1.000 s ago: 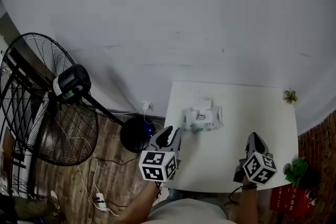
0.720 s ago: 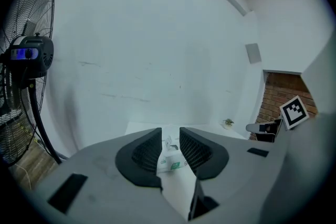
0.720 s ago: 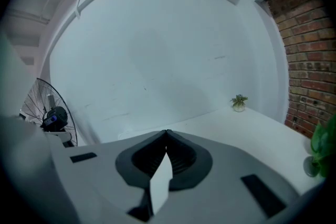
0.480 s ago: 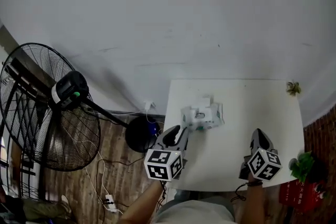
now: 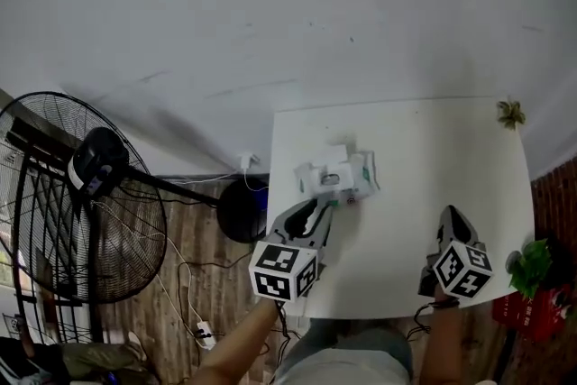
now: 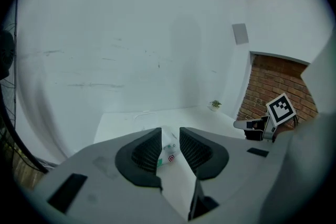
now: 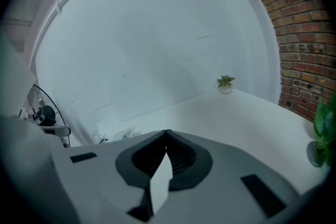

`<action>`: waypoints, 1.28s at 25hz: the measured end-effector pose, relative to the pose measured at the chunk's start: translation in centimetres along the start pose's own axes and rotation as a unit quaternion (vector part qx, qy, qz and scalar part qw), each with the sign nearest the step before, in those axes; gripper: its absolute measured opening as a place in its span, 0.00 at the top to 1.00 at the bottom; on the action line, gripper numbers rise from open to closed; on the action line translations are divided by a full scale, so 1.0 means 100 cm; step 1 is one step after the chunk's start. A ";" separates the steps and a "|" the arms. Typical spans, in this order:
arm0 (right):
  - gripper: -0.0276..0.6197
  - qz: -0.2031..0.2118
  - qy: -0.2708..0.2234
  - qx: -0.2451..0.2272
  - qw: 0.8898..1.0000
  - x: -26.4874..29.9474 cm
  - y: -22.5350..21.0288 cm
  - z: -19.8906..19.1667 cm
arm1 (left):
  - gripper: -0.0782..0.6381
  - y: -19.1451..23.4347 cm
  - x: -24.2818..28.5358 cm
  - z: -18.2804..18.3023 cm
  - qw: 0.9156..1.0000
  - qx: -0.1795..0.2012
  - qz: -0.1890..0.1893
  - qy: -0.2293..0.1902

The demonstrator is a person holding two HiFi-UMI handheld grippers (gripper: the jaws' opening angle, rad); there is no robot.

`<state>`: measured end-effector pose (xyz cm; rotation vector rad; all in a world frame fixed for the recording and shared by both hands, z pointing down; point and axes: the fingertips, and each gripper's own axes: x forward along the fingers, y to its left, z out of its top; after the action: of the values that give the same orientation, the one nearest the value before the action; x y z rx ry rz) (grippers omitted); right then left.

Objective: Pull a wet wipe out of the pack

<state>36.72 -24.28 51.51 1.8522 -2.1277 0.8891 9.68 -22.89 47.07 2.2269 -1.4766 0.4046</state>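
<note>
At the tabletop's near edge: my right gripper, jaws together, empty. Left gripper, jaws apart with nothing between, tips just short of the wipe pack by the left edge. Pack looks light, soft, apt to slide. Pinch the raised white piece on top, likely the limp wipe. Left gripper has closed in since a second ago.

Table: white, rectangular, stood against a white wall. Pack: white with green print, lay flat just ahead of the left gripper, near the table's left edge. Plant: small, stood at the far corner, well beyond the right gripper.
</note>
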 end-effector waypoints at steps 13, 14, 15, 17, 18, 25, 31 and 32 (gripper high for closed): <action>0.96 -0.001 0.013 0.015 1.000 0.028 -0.011 -0.009 | 0.75 -0.006 0.052 -0.002 0.984 0.132 -0.075 0.090; 0.96 -0.002 0.015 0.018 1.000 0.029 -0.012 -0.011 | 0.75 -0.009 0.056 -0.005 0.979 0.150 -0.084 0.105; 0.96 -0.003 0.017 0.020 1.000 0.030 -0.013 -0.013 | 0.75 -0.012 0.061 -0.008 0.974 0.164 -0.095 0.120; 0.96 -0.006 0.021 0.025 0.999 0.031 -0.015 -0.017 | 0.75 -0.015 0.068 -0.013 0.964 0.190 -0.112 0.146; 0.96 -0.007 0.022 0.027 0.999 0.032 -0.016 -0.019 | 0.75 -0.016 0.071 -0.015 0.959 0.204 -0.117 0.155; 0.96 -0.017 0.030 0.040 0.999 0.032 -0.028 -0.029 | 0.75 -0.011 0.088 -0.023 0.933 0.272 -0.128 0.198; 0.96 -0.021 0.031 0.040 0.998 0.036 -0.033 -0.029 | 0.75 -0.005 0.099 -0.028 0.911 0.315 -0.133 0.229; 0.96 -0.020 0.032 0.040 0.999 0.037 -0.032 -0.029 | 0.75 -0.004 0.101 -0.029 0.908 0.321 -0.133 0.234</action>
<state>38.31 -25.93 56.76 1.8714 -2.0385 1.0229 13.90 -29.28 54.21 2.4973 -0.8345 1.3816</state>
